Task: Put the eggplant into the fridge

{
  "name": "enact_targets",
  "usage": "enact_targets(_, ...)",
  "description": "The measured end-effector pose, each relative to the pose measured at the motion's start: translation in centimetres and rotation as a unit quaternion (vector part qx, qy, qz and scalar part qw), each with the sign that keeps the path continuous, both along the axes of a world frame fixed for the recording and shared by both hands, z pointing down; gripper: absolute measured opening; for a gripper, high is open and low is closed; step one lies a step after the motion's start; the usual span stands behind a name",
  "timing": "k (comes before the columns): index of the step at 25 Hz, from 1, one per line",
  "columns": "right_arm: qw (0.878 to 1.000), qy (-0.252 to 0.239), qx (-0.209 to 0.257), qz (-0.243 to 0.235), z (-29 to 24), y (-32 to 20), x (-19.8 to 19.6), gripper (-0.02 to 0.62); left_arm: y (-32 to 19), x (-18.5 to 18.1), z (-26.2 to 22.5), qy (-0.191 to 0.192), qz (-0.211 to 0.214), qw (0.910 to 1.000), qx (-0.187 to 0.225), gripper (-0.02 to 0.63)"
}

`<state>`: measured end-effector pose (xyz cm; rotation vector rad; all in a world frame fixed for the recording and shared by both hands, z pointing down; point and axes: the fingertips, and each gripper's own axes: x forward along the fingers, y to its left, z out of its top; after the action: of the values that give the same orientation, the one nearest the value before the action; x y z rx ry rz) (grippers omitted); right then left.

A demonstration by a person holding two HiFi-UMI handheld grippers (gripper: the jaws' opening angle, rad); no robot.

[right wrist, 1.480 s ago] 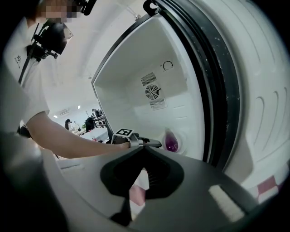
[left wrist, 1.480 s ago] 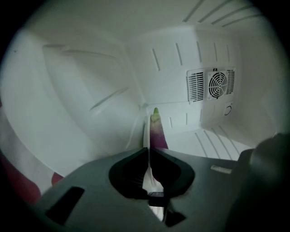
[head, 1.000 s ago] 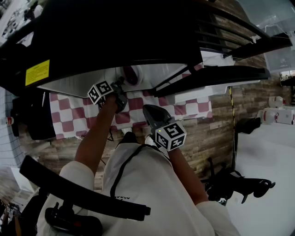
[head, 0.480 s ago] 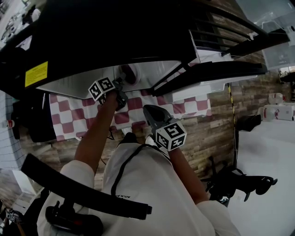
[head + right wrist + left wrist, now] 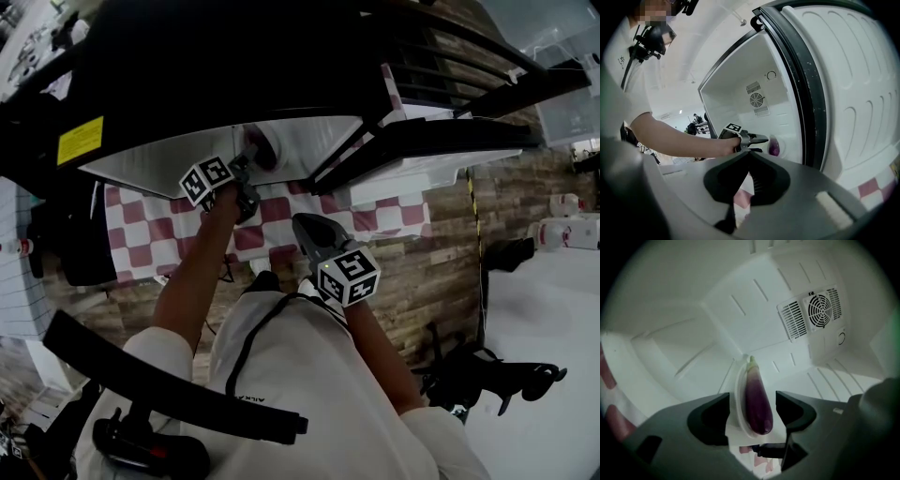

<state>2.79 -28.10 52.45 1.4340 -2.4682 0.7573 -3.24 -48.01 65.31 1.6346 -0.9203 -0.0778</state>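
Inside the fridge [image 5: 740, 296], the eggplant [image 5: 757, 397] lies on a white plate [image 5: 739, 404], so the placing seems done. The left gripper [image 5: 752, 401] has just been opening its jaws; they stand spread on both sides of the eggplant, not touching it. The right gripper [image 5: 749, 161] is pressed together, empty. Only withdrawing seems left.

**Head view:** from above the person, facing steeply down over both arms into the open fridge [image 5: 187, 159].

**Left gripper view:** mounted on the left hand-held gripper [image 5: 246, 186], inside the fridge. It is close to the eggplant [image 5: 757, 397], framed untouched between jaws that have just been opening, and it faces the fan grille [image 5: 819, 310].

**Right gripper view:** mounted on the right hand-held gripper [image 5: 302, 223], outside and farther back, facing in.

**Shared:** both gripper views show the eggplant and the grille; all three show the fridge interior.
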Motion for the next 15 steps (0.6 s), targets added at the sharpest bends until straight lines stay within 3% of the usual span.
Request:
enact_targets(8, 0.999, -0.015, 0.018, -0.028, -0.6, 1.4, -0.1, 0.008, 3.5, -1.9, -1.6, 0.005, -0.011, 0.9996, 0.025, 0.205)
enact_targets(15, 0.998, -0.03, 0.031, -0.043, -1.3, 3.9, 2.5, 0.008, 8.3, -2.0, -3.7, -0.008, -0.026, 0.998, 0.057, 0.095)
